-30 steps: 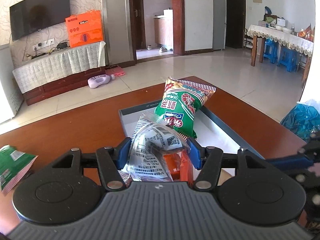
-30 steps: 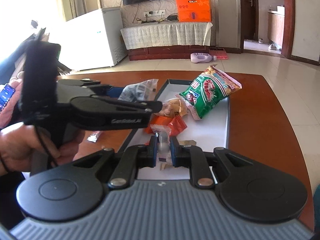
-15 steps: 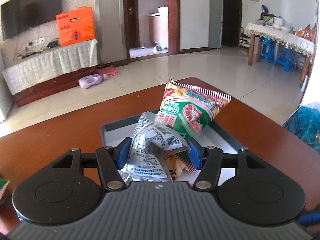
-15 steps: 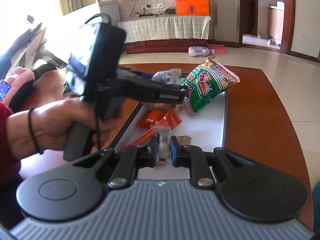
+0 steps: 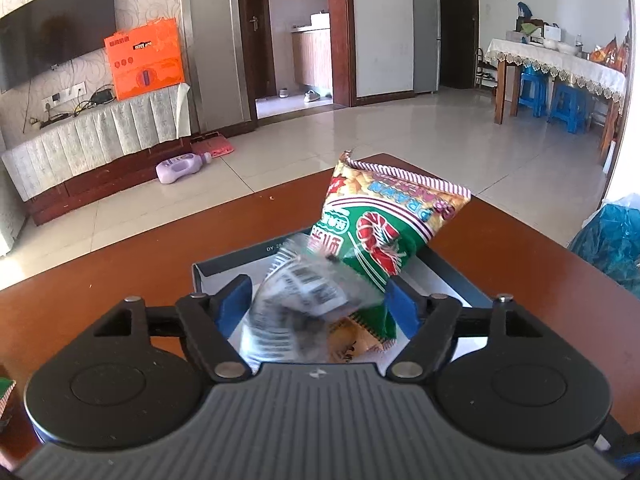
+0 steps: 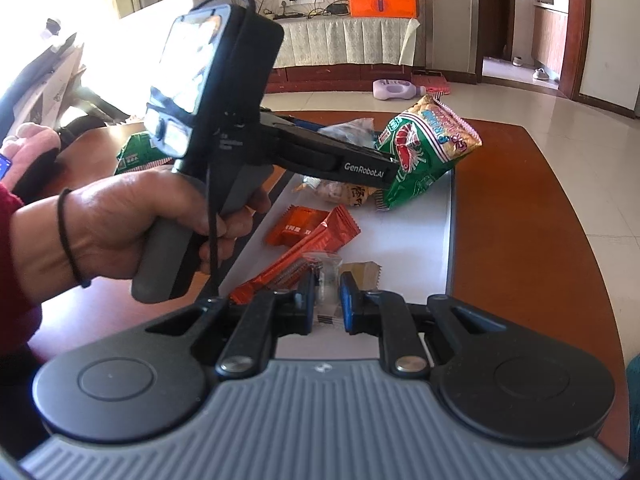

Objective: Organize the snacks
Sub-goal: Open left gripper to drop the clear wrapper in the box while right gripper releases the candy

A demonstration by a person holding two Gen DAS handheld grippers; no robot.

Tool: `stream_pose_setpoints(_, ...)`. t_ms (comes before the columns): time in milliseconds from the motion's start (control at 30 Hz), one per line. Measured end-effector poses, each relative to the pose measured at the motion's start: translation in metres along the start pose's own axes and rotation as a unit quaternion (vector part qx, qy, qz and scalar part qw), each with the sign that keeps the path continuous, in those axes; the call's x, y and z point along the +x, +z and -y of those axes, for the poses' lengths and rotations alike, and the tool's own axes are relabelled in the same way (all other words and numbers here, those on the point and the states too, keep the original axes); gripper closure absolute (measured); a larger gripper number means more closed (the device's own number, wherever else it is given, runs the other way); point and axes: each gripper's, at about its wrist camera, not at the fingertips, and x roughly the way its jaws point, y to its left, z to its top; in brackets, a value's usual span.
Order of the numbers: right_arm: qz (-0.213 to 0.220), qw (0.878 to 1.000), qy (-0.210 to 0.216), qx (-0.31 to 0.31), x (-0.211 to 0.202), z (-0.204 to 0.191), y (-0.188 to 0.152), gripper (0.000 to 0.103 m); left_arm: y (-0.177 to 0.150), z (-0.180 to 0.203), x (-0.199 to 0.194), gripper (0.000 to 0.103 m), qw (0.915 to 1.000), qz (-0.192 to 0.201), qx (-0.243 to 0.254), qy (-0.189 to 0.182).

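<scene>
1. Over the far end of the tray [image 5: 444, 276], your left gripper [image 5: 316, 304] has its jaws opening; the clear packet [image 5: 300, 292] with the barcode sits blurred between them, and the blue pads look clear of it.
2. Just behind it, the green prawn-cracker bag [image 5: 384, 220] leans on the tray's far rim.
3. Your right gripper [image 6: 326, 300] is closed tight on a small clear wrapper [image 6: 326, 280] at the tray's near end.
4. Two orange packets [image 6: 312, 232] lie in the tray between the two grippers.
</scene>
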Motion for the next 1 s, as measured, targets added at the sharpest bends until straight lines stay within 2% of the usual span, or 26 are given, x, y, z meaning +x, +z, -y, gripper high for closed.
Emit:
stream_pose_setpoints(333,-0.002,1.0,-0.009,0.021,0.009,0.003,0.0,0.086,-0.007,0.002,-0.035,0.021,0.9999,0.012,-0.009,-0.003)
stream_pose_setpoints(600,-0.005,0.999,-0.014,0.029,0.011,0.007,0.0,0.086,-0.024,0.015,-0.057,0.019,1.0,0.002,0.001,-0.006)
stream_pose_setpoints(700,-0.002,0.999,-0.018,0.036,0.011,0.009,0.003,0.086,-0.033,0.017,-0.07,0.019,0.9997,-0.01,-0.014,-0.015)
stream_pose_setpoints(800,-0.011,0.999,-0.027,0.032,0.018,0.01,0.005,0.086,-0.042,0.006,-0.085,0.019,0.9974,-0.022,-0.065,-0.022)
stream_pose_setpoints(1000,-0.016,0.998,-0.046,0.041,0.03,0.015,0.012,0.086,-0.054,-0.017,-0.123,0.019,0.9935,-0.008,-0.112,-0.018)
